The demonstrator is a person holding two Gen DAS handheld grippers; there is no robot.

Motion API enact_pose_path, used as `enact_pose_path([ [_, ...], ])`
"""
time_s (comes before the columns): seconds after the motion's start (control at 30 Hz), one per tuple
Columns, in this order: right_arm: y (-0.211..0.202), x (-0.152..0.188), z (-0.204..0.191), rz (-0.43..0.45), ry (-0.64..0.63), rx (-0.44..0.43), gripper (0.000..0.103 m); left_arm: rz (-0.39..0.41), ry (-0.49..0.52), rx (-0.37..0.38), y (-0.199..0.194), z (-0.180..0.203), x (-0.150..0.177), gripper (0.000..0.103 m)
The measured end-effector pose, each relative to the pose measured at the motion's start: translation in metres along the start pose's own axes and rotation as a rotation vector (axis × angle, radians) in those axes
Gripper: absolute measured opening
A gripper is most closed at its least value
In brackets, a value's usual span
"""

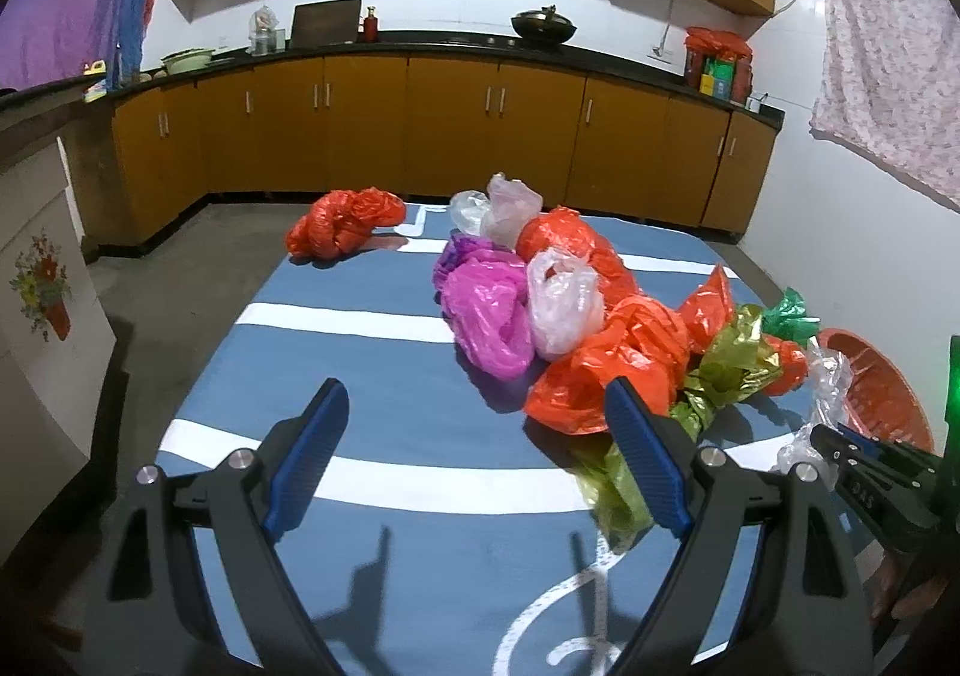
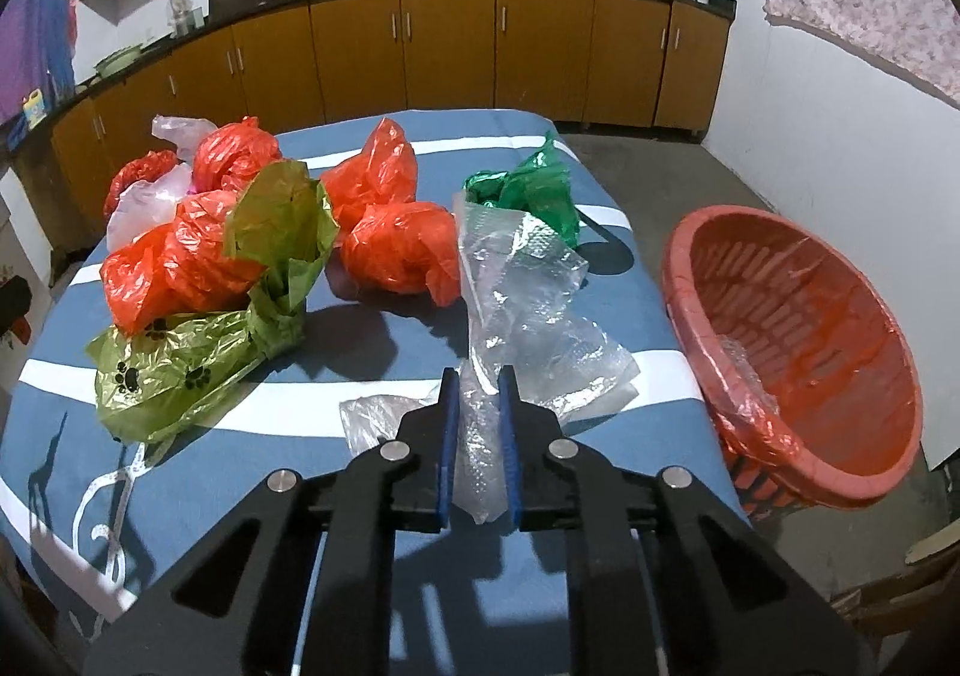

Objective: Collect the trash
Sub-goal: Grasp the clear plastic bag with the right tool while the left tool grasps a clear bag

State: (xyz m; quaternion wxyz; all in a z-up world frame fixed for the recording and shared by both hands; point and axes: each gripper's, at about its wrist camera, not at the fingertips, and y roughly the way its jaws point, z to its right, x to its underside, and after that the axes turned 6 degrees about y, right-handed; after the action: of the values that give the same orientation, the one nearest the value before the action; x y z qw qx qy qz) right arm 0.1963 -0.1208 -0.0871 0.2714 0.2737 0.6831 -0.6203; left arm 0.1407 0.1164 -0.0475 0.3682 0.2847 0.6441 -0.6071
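Observation:
Crumpled plastic bags litter a blue-and-white striped table (image 1: 372,412) (image 2: 384,370). My right gripper (image 2: 478,376) is shut on a clear bubble-wrap sheet (image 2: 528,304) near the table's right front edge; the wrap is pinched between the blue pads. In the left wrist view the right gripper (image 1: 837,439) shows at far right, against the clear wrap (image 1: 825,382). My left gripper (image 1: 480,400) stands open above bare cloth, its right finger beside an orange bag (image 1: 606,370). A green paw-print bag (image 2: 180,370) lies left of the right gripper.
An orange-red slotted basket (image 2: 798,346) (image 1: 882,382) with a clear scrap inside stands off the table's right edge. More bags: pink (image 1: 489,310), white (image 1: 564,298), dark green (image 2: 528,190), orange (image 2: 396,250). Kitchen cabinets (image 1: 420,129) line the far wall.

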Motion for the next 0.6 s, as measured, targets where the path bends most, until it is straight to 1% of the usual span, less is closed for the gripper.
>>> enact_pose_path([
  [0.13, -0.006, 0.0, 0.007, 0.009, 0.013, 0.002, 0.013, -0.005, -0.005, 0.038, 0.006, 0.008, -0.006, 0.085],
  [0.3, -0.012, 0.0, 0.016, 0.018, 0.028, 0.006, 0.012, -0.03, -0.004, 0.096, 0.024, 0.024, -0.019, 0.068],
  [0.47, -0.017, -0.003, 0.021, 0.029, 0.034, 0.005, 0.013, -0.074, -0.008, 0.114, 0.053, 0.036, -0.035, 0.059],
  [0.53, -0.019, -0.005, 0.023, 0.033, 0.035, 0.005, 0.012, -0.099, -0.015, 0.112, 0.066, 0.039, -0.04, 0.053],
  [0.6, -0.02, -0.006, 0.026, 0.035, 0.037, 0.005, 0.012, -0.118, -0.014, 0.105, 0.077, 0.041, -0.044, 0.045],
])
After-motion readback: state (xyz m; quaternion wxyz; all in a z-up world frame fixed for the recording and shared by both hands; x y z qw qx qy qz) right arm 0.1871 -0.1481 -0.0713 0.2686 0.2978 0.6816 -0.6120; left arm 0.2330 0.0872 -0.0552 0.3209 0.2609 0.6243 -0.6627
